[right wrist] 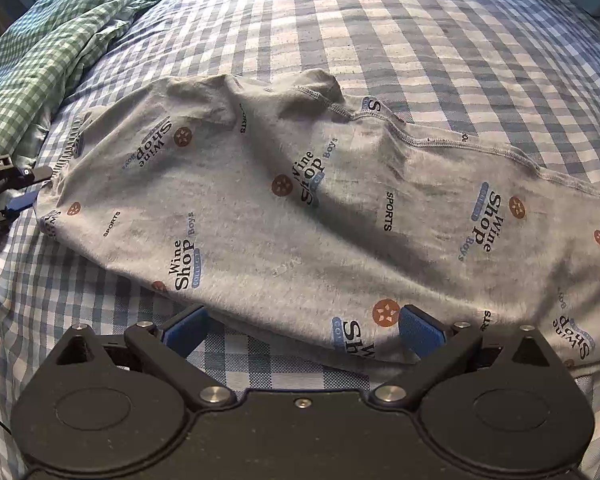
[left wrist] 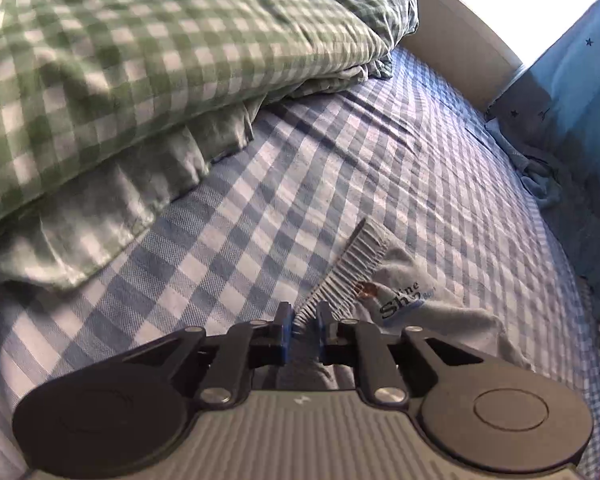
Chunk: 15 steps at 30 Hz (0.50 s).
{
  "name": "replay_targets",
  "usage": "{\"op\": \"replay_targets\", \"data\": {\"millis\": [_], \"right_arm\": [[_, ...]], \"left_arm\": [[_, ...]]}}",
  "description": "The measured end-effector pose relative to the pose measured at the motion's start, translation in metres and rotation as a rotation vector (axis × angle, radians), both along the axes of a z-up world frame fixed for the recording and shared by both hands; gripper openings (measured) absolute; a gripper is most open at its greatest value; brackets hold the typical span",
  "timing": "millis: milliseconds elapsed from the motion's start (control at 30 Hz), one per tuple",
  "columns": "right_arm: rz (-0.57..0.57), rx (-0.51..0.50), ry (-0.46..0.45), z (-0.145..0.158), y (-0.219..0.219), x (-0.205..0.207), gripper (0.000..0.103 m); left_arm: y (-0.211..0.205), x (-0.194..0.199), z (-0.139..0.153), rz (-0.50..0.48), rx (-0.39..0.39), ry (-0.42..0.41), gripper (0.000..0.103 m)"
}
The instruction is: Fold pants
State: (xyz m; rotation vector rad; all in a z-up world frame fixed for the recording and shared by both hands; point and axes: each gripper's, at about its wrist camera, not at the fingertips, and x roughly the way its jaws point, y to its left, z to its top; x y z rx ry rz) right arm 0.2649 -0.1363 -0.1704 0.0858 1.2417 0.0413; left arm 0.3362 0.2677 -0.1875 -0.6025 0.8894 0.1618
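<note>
**Left tongs pinch the waistband, right tongs gape over the pants**

Nearest in the right wrist view, the right tongs (right wrist: 302,330) stand wide apart, pointing steeply down at the bed (right wrist: 440,24). One blue pad (right wrist: 420,334) lies over the near edge of the grey pants (right wrist: 284,216); the other sits over bare checked sheet just beside that edge. Nothing is clamped between them.

The pants lie spread across the middle of the bed, on the blue-and-white checked sheet (right wrist: 100,304). The fabric is grey with printed words and round brown marks, rumpled, with a stitched seam running along the far side. The gathered waistband end points toward the left side of that view, where the left tongs (right wrist: 24,200) reach in at the picture's edge and meet the cloth.

In the left wrist view, the left tongs (left wrist: 302,326) are drawn nearly together, their blue pads clamped on the ribbed waistband (left wrist: 342,270) of the pants (left wrist: 432,300). The waistband runs away from the pads in a narrow pleated strip, and the rest of the grey cloth trails off to the right.

Beyond the pants, the sheet stretches on bare toward the far edge of the bed. A green checked duvet (left wrist: 140,72) is piled along the bed's left side, its folded edge resting on the sheet. At the far right, blue fabric (left wrist: 580,120) with small dark stars hangs beside the bed below a bright window (left wrist: 516,4).
</note>
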Motion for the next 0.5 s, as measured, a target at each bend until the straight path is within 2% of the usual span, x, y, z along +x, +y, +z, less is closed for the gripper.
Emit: {"op": "replay_targets", "data": {"millis": [67,167,300,367,433,500], "right_arm": [[-0.004,0.005,-0.013,0.001,-0.003,0.001,0.101],[-0.003,0.007,-0.030,0.003,-0.005,0.005,0.101],[0.026,0.027,-0.074,0.007,-0.011,0.019,0.101],[0.047,0.073,-0.112,0.015,-0.018,0.033,0.101],[0.074,0.124,-0.140,0.022,-0.027,0.054,0.101],[0.090,0.158,-0.161,0.026,-0.034,0.080,0.101]], "left_arm": [[-0.006,0.004,0.010,-0.037,0.026,-0.042,0.008],[-0.018,0.013,0.018,-0.095,0.109,-0.062,0.007],[-0.023,0.017,0.002,-0.148,0.196,0.044,0.009],[-0.018,0.011,0.000,-0.144,0.187,0.058,0.015],[-0.015,0.001,0.004,-0.120,0.191,0.049,0.041],[-0.019,-0.004,0.011,-0.106,0.222,0.028,0.053]]}}
